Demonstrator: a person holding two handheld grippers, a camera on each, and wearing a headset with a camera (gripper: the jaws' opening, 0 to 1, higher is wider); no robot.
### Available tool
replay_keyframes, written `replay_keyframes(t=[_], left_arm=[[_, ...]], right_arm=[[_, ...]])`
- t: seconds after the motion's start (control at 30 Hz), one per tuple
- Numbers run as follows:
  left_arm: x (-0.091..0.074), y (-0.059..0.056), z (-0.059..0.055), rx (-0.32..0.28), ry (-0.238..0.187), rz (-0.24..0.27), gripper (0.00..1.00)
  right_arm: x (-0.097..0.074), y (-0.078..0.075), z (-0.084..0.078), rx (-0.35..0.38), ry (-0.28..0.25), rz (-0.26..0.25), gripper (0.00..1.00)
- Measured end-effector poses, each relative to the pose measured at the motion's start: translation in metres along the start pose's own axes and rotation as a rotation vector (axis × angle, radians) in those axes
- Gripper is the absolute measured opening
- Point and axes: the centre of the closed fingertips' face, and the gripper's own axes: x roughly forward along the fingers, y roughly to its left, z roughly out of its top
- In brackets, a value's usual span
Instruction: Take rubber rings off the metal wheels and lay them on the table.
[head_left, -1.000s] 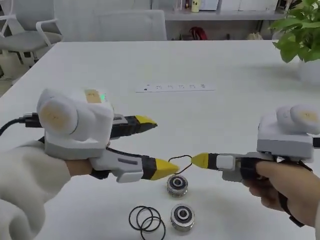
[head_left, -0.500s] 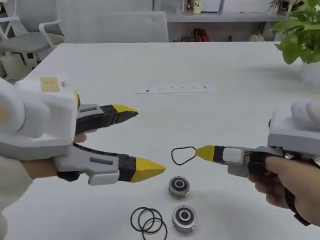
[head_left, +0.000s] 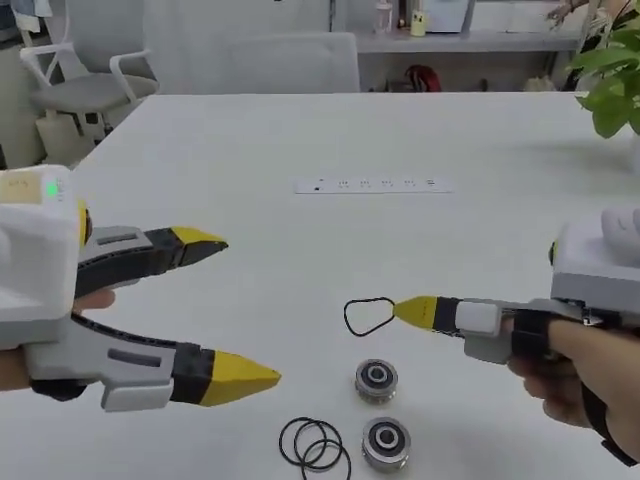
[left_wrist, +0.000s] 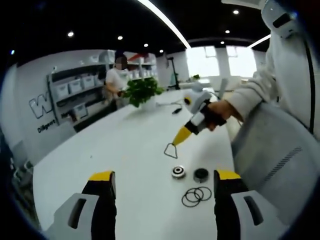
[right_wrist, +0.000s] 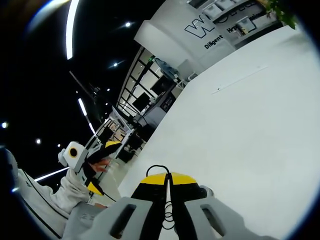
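Note:
My right gripper is shut on a black rubber ring, which hangs off its yellow tip above the table; the same ring pokes out between the closed jaws in the right gripper view. Two metal wheels sit on the white table just below it, also seen as wheels. Several loose rubber rings lie overlapping left of the near wheel. My left gripper stands wide open at the left, empty, well apart from the wheels.
A white power strip lies mid-table. A potted plant stands at the far right. Office chairs and shelves sit behind the table's far edge. A person stands by shelves in the left gripper view.
My left gripper has drawn back to the left, away from the ring and wheels, and its jaws stand wider. The right gripper still holds the ring.

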Motion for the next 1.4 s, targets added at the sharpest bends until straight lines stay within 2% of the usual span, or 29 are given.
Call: replay_keyframes(t=[0.2, 0.43, 0.53, 0.87, 1.03, 1.17, 1.3, 1.37, 1.4], left_arm=[[-0.026, -0.001, -0.014, -0.029, 0.023, 0.043, 0.83], [-0.053, -0.002, -0.032, -0.085, 0.037, 0.109, 0.83], [-0.06, -0.007, -0.039, -0.11, 0.04, 0.126, 0.83], [-0.065, -0.02, -0.057, -0.186, 0.032, 0.159, 0.85], [-0.063, -0.026, -0.064, -0.216, 0.032, 0.159, 0.85], [-0.062, -0.029, -0.066, -0.225, 0.032, 0.158, 0.84], [-0.062, -0.029, -0.068, -0.231, 0.034, 0.16, 0.84], [-0.062, -0.029, -0.068, -0.234, 0.032, 0.161, 0.84], [-0.061, -0.03, -0.068, -0.234, 0.033, 0.161, 0.84]], right_arm=[[0.003, 0.008, -0.004, -0.027, 0.022, 0.021, 0.0], [0.013, 0.016, -0.024, -0.084, 0.1, 0.032, 0.0], [0.017, 0.02, -0.033, -0.095, 0.135, 0.044, 0.0], [0.027, 0.028, -0.064, -0.153, 0.243, 0.061, 0.0], [0.031, 0.028, -0.083, -0.265, 0.323, 0.061, 0.0], [0.033, 0.027, -0.097, -0.308, 0.374, 0.064, 0.0], [0.031, 0.024, -0.12, -0.338, 0.47, 0.078, 0.01], [0.028, 0.021, -0.133, -0.37, 0.545, 0.079, 0.09], [0.028, 0.018, -0.136, -0.428, 0.556, 0.074, 0.14]])
